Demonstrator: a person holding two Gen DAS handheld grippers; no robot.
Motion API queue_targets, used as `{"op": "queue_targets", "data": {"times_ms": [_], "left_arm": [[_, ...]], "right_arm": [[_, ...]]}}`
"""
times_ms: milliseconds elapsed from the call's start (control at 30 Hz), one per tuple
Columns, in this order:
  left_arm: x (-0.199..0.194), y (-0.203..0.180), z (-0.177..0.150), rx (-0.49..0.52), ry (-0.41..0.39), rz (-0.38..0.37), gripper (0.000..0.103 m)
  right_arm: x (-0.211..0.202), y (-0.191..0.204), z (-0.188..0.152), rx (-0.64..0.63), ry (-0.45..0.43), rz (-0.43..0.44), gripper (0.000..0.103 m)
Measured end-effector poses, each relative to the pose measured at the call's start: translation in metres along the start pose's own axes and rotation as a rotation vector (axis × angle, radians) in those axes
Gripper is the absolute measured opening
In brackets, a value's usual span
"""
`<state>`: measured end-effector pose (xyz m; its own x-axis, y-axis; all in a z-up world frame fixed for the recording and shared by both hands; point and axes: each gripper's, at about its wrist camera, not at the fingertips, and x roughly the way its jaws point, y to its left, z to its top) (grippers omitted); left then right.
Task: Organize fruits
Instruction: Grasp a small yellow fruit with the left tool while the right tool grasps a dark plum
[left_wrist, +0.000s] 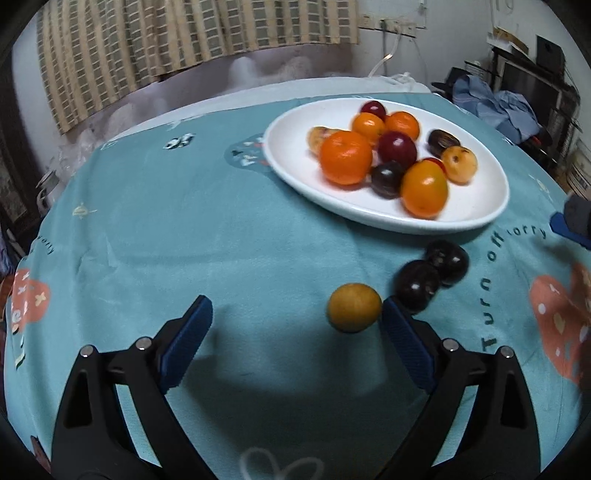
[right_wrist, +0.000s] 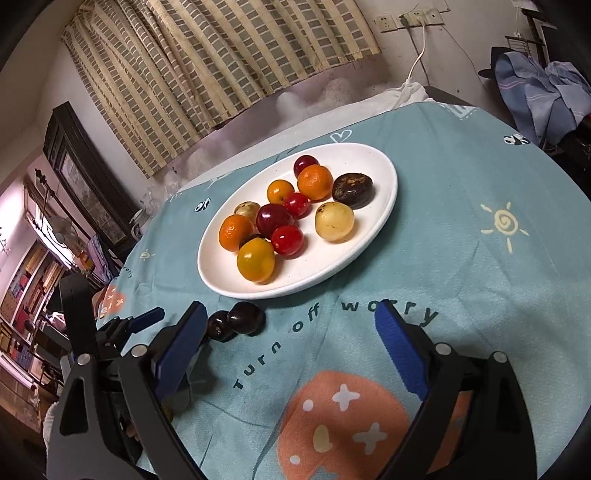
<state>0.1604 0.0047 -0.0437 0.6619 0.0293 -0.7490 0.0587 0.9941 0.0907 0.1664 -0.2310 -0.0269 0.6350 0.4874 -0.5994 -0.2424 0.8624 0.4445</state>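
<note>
While spread wide, left tool (left_wrist: 297, 314) flanks yellow fruit (left_wrist: 354, 307).

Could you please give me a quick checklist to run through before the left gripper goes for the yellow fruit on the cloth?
1. Left gripper open wide enough for the yellow fruit: ok.
2. Fruit centred between the fingers: not ok, it sits close against the right finger.
3. Two dark plums clear of the grasp: not ok, the nearer one lies just behind that finger.
4. Free room on the plate: ok, its near side is bare.
5. Right gripper open and holding nothing: ok.
6. Fingers low enough to close on the fruit: cannot tell.
</note>
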Motion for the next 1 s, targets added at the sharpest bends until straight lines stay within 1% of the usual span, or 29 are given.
{"op": "queue_targets", "data": {"times_ms": [33, 67, 167, 233, 333, 433, 500, 567, 600, 667, 733, 900, 933, 967, 1000], "left_arm": [[-0.002, 0.004, -0.001, -0.006, -0.009, 0.016, 0.095], [-0.005, 0.007, -0.001, -0.012, -0.019, 0.016, 0.095], [-0.011, 0.011, -0.004, -0.026, -0.041, -0.022, 0.095], [-0.009, 0.008, -0.005, -0.007, -0.034, -0.035, 0.093], [-0.01, 0.007, -0.004, -0.005, -0.038, -0.06, 0.082], [-0.008, 0.008, -0.003, -0.02, -0.038, -0.082, 0.079], [-0.008, 0.005, -0.003, -0.01, -0.041, -0.099, 0.072], [-0.008, -0.001, -0.003, 0.016, -0.04, -0.114, 0.061], [-0.007, -0.006, -0.003, 0.037, -0.035, -0.124, 0.058], [-0.004, -0.011, -0.003, 0.061, -0.019, -0.133, 0.043], [0.003, -0.012, -0.003, 0.066, 0.012, -0.16, 0.039], [0.006, -0.002, -0.001, 0.018, 0.018, -0.224, 0.039], [0.006, -0.002, -0.001, 0.013, 0.018, -0.23, 0.039], [0.006, -0.001, -0.001, 0.01, 0.018, -0.232, 0.038], [0.006, -0.001, -0.001, 0.009, 0.015, -0.227, 0.037]], "right_arm": [[0.0, 0.0, 0.0, 0.0, 0.0, -0.002, 0.092], [-0.001, -0.001, 0.0, 0.003, -0.001, -0.001, 0.092], [-0.002, -0.001, 0.0, 0.007, -0.008, 0.0, 0.092], [-0.002, 0.0, 0.0, -0.001, -0.013, -0.002, 0.092], [-0.003, 0.002, -0.001, -0.014, -0.015, -0.003, 0.092], [-0.002, 0.004, -0.002, -0.021, -0.01, -0.003, 0.092], [-0.001, 0.005, -0.002, -0.029, -0.009, -0.007, 0.092], [0.0, 0.007, -0.004, -0.038, -0.008, -0.011, 0.092], [0.0, 0.008, -0.004, -0.045, -0.005, -0.012, 0.092], [0.001, 0.009, -0.006, -0.055, -0.001, -0.011, 0.092], [0.004, 0.012, -0.007, -0.073, 0.01, -0.008, 0.092], [0.008, 0.018, -0.012, -0.094, 0.016, 0.013, 0.091], [0.01, 0.018, -0.013, -0.085, 0.026, 0.033, 0.089], [0.012, 0.018, -0.013, -0.077, 0.037, 0.047, 0.081], [0.016, 0.016, -0.013, -0.05, 0.065, 0.079, 0.077]]}}
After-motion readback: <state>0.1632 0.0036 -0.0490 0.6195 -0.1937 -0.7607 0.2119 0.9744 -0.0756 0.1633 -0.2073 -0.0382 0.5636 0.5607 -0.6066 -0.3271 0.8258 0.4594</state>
